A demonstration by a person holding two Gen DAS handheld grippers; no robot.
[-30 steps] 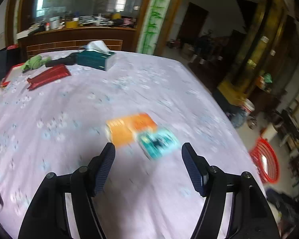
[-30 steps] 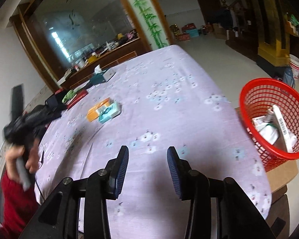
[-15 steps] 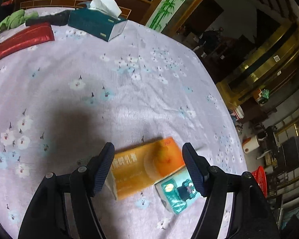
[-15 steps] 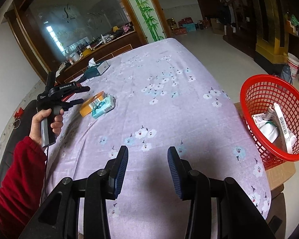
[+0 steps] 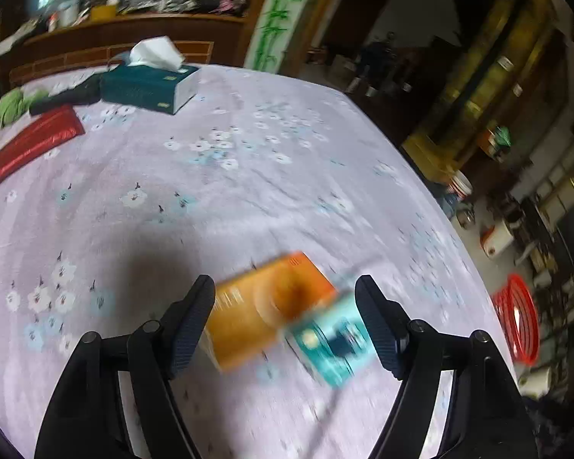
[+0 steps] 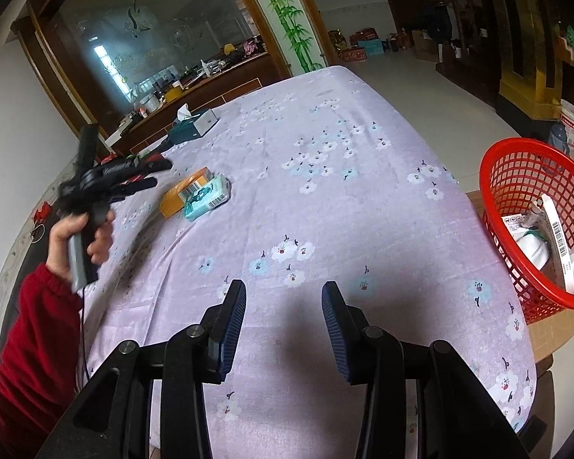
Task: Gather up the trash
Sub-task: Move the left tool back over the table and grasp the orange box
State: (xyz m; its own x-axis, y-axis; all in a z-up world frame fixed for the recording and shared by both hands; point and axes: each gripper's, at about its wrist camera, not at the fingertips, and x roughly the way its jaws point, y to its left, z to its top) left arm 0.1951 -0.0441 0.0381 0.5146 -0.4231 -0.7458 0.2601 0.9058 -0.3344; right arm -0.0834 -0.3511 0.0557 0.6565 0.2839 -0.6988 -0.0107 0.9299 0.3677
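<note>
Left gripper fingers spread wide, straddling orange box and teal packet, which touch on tabletop. Risk: closing catches both, 1 slips out. Right gripper open, empty. Red basket well apart, beyond tabletop edge: long carry, possible drop.

orange box, teal packet; red basket — lilac floral tablecloth

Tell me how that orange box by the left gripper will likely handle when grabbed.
The orange box looks like thin cardboard, so probably light and crushable. It lies flat, unlikely to roll or tip. The teal packet appears to touch it, so it may shift too.
</note>
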